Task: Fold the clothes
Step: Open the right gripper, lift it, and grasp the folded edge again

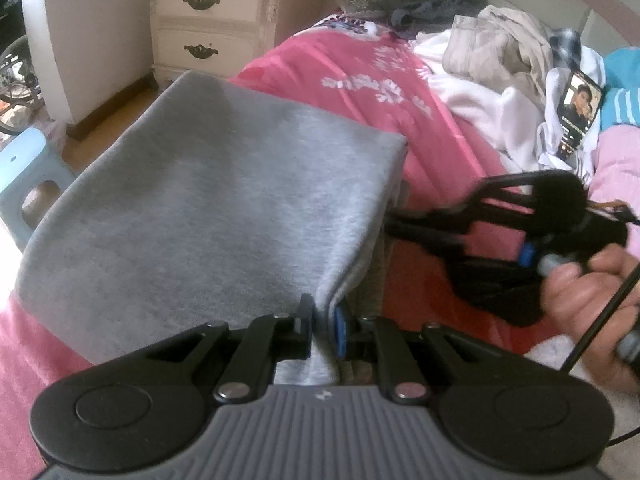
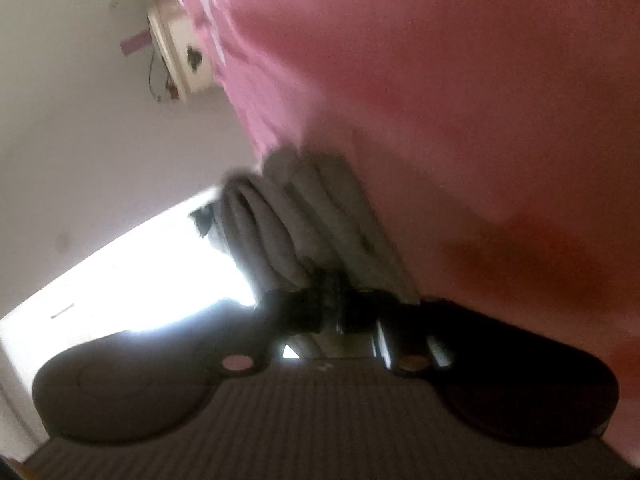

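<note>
Grey garment folded on pink bedspread, both grippers at its edges

Grey sweatshirt-knit garment (image 1: 208, 208) lying folded flat on the pink floral bedspread (image 1: 360, 80), near edge bunched into a ridge. Left gripper (image 1: 323, 330) at that near edge, fingers drawn together on the fold of grey fabric, blue pad (image 1: 341, 332) pressed against the cloth. Right gripper (image 1: 394, 226) coming in from the right of the garment, held in a hand (image 1: 592, 296), tips against the garment's right side edge; blurred there, so grip unclear from the left wrist view. From the right wrist view, right gripper (image 2: 336, 312) with fingers nearly together, stacked grey layers (image 2: 288, 232) running up from the tips; picture too smeared to tell whether cloth is actually pinched.

Beyond the garment, a heap of unfolded clothes (image 1: 500, 48) in beige, white and dark tones on the bedspread, well apart from it. Phone (image 1: 578, 116) with lit screen propped in that heap, to the garment's far right. Cream nightstand (image 1: 212, 20) with two drawers past the garment's far left corner, off the bed. Light blue plastic stool (image 1: 28, 176) on the floor to the garment's left
</note>
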Demonstrator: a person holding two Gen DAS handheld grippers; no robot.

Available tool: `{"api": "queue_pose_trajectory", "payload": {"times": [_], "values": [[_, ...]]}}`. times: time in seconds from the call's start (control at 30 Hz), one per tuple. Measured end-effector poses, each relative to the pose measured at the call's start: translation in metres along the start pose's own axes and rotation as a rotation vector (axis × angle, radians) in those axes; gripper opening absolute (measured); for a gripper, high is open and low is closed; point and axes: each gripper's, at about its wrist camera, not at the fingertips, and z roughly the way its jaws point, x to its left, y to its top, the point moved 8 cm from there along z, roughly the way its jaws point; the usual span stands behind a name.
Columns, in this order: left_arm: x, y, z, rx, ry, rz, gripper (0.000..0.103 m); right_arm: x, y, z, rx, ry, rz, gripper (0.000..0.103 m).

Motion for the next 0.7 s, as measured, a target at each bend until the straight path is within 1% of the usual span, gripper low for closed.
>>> {"api": "queue_pose_trajectory", "payload": {"times": [0.07, 0.13, 0.17, 0.23, 0.3, 0.37, 0.43, 0.53, 0.6, 0.63, 0.67, 0.7], "values": [[-0.005, -0.001, -0.004, -0.017, -0.009, 0.008, 0.031, 0.008, 0.008, -0.02, -0.066, -0.011, 0.003, 0.006], [-0.011, -0.003, -0.009, -0.034, -0.017, 0.017, 0.039, 0.025, 0.014, -0.042, -0.118, 0.013, -0.017, 0.006], [-0.014, -0.004, -0.012, -0.04, -0.019, 0.026, 0.042, 0.039, 0.013, -0.046, -0.13, 0.027, -0.063, 0.006], [-0.015, -0.007, -0.017, -0.047, -0.031, 0.017, 0.043, 0.069, 0.007, -0.051, -0.14, 0.047, -0.177, 0.006], [-0.016, -0.01, -0.023, -0.054, -0.042, 0.007, 0.043, 0.102, 0.016, -0.048, -0.107, 0.056, -0.296, 0.006], [-0.01, -0.011, -0.032, -0.061, -0.062, -0.028, 0.042, 0.114, 0.003, -0.035, -0.04, 0.051, -0.401, 0.006], [-0.003, -0.012, -0.041, -0.068, -0.08, -0.062, 0.042, 0.117, -0.014, -0.021, 0.052, 0.038, -0.486, 0.006], [0.016, -0.018, -0.056, -0.074, -0.052, -0.084, 0.042, 0.112, -0.037, 0.018, 0.19, -0.03, -0.596, 0.006], [0.033, -0.024, -0.066, -0.076, -0.008, -0.091, 0.042, 0.09, -0.042, 0.039, 0.243, -0.144, -0.67, 0.006], [0.046, -0.027, -0.073, -0.082, 0.025, -0.103, 0.042, 0.075, -0.036, 0.043, 0.234, -0.225, -0.684, 0.004], [0.058, -0.03, -0.079, -0.088, 0.05, -0.123, 0.043, 0.061, -0.029, 0.046, 0.223, -0.306, -0.696, 0.0], [0.073, -0.033, -0.085, -0.095, 0.075, -0.155, 0.043, 0.054, -0.024, 0.043, 0.22, -0.28, -0.63, 0.0]]}}
